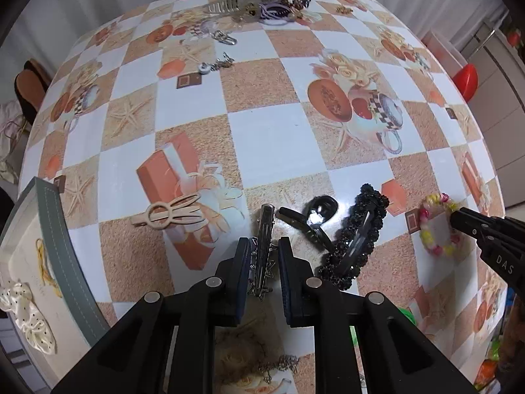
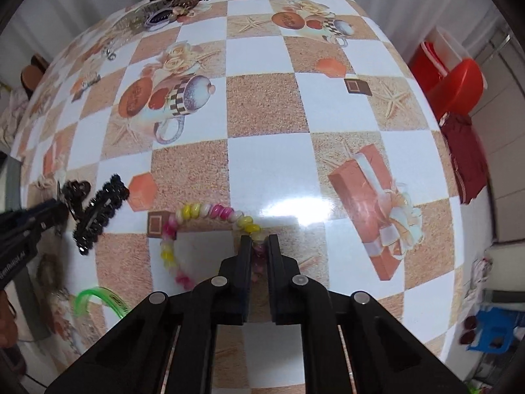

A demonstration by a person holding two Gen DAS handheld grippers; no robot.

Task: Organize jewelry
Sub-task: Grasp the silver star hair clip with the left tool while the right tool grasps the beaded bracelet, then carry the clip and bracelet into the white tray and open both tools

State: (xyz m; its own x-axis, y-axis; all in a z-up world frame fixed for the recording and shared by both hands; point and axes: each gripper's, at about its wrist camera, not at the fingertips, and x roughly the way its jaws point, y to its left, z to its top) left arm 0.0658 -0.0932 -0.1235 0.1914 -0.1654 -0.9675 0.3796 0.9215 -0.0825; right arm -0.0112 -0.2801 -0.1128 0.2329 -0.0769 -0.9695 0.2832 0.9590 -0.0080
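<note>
My left gripper [image 1: 264,246] is open, its fingers on either side of a silver metal hair clip [image 1: 264,229] that lies on the table. A black claw clip [image 1: 315,220] and a black beaded hair clip [image 1: 356,239] lie just right of it. A beige wooden clip [image 1: 172,213] lies to the left. My right gripper [image 2: 258,246] is shut on a pink, yellow and white spiral hair tie [image 2: 203,215], which still rests on the table; it also shows in the left wrist view [image 1: 438,226]. The black beaded clip [image 2: 98,211] appears at the left of the right wrist view.
A grey-rimmed tray [image 1: 55,226] at the left holds a white scrunchie [image 1: 23,315] and a yellow item. A pile of hair accessories [image 1: 262,3] sits at the table's far edge. Small metal pieces [image 1: 216,64] lie mid-left. A green hair tie [image 2: 98,302] lies near the front.
</note>
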